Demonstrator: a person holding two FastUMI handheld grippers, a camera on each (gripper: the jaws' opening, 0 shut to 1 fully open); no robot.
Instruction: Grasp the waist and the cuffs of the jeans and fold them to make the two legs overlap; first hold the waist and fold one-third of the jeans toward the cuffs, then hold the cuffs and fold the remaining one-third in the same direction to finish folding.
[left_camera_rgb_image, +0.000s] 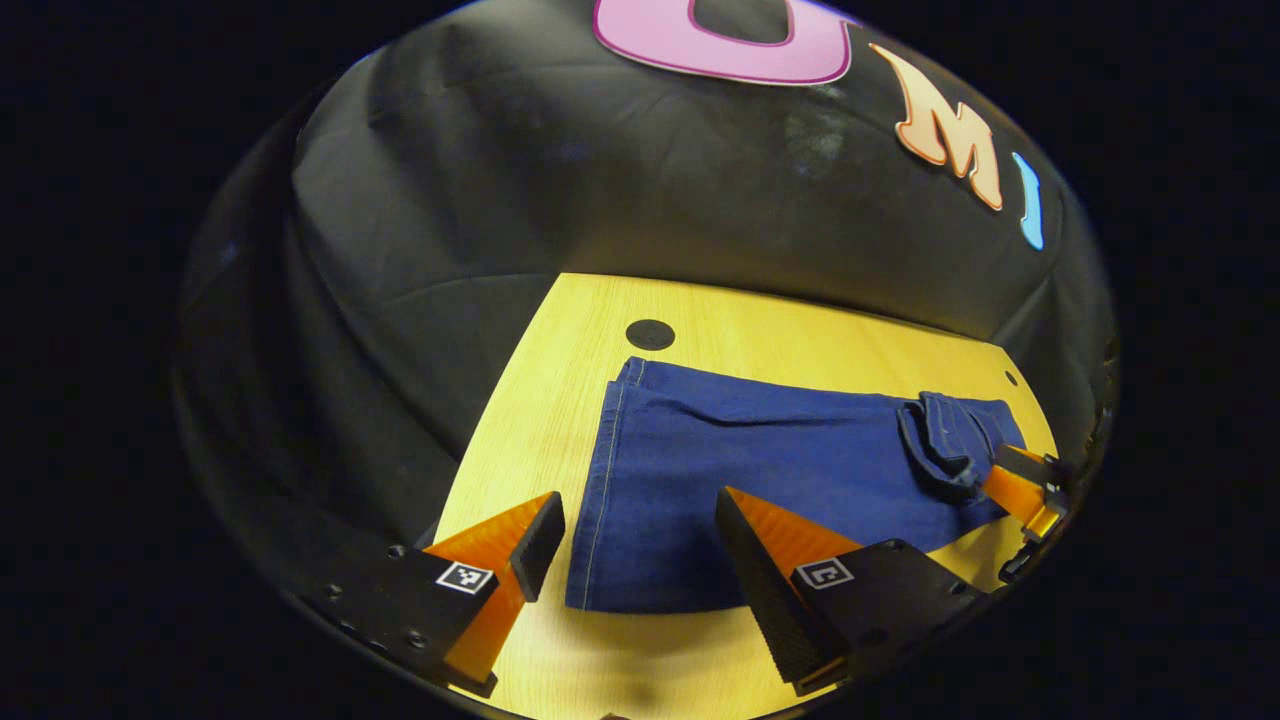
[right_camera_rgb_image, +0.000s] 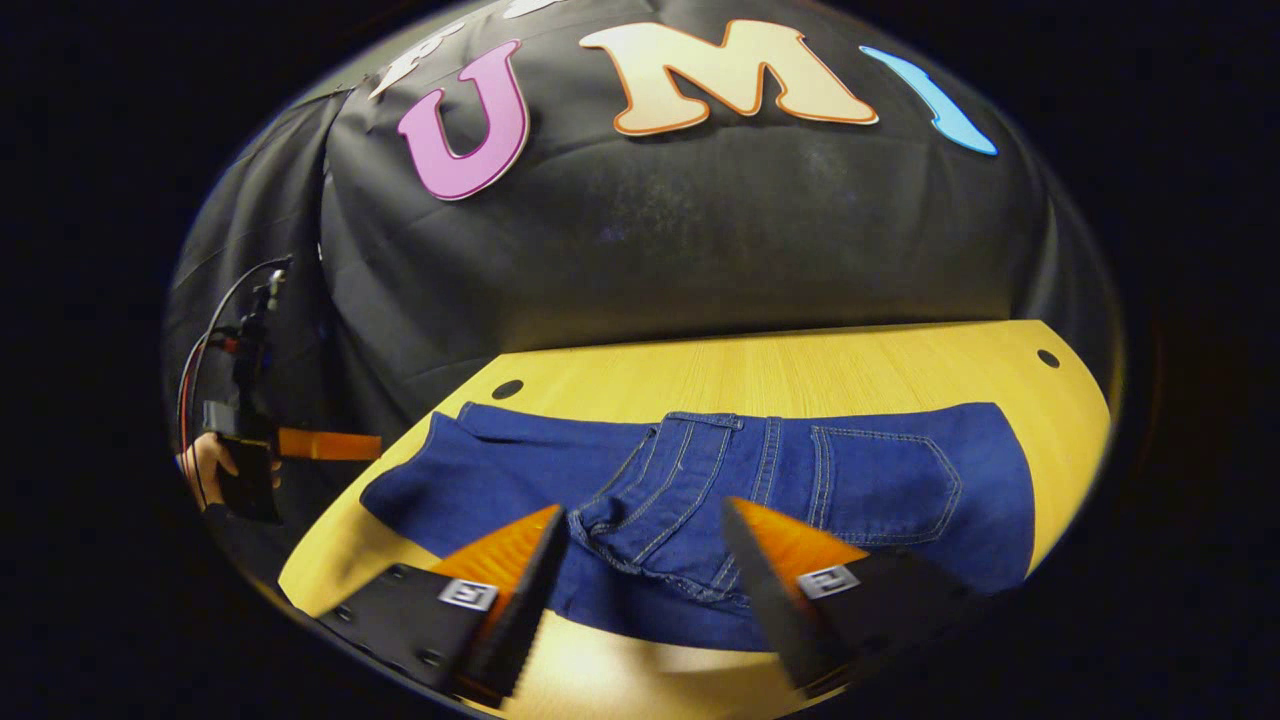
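The blue jeans lie flat on the yellow wooden table, legs overlapped. Their cuff hem faces my left gripper, which is open, its fingers on either side of the near cuff corner. At the far end the waist lies folded back over the legs, with the right gripper's orange finger beside it. In the right gripper view, the folded waistband and a back pocket face up. My right gripper is open, with waistband fabric between its spread fingers.
A round black hole marks the table beyond the cuffs, and another hole sits at the far right corner. Off the table's left edge, a hand holds the left gripper with cables. Black cloth walls the table's back.
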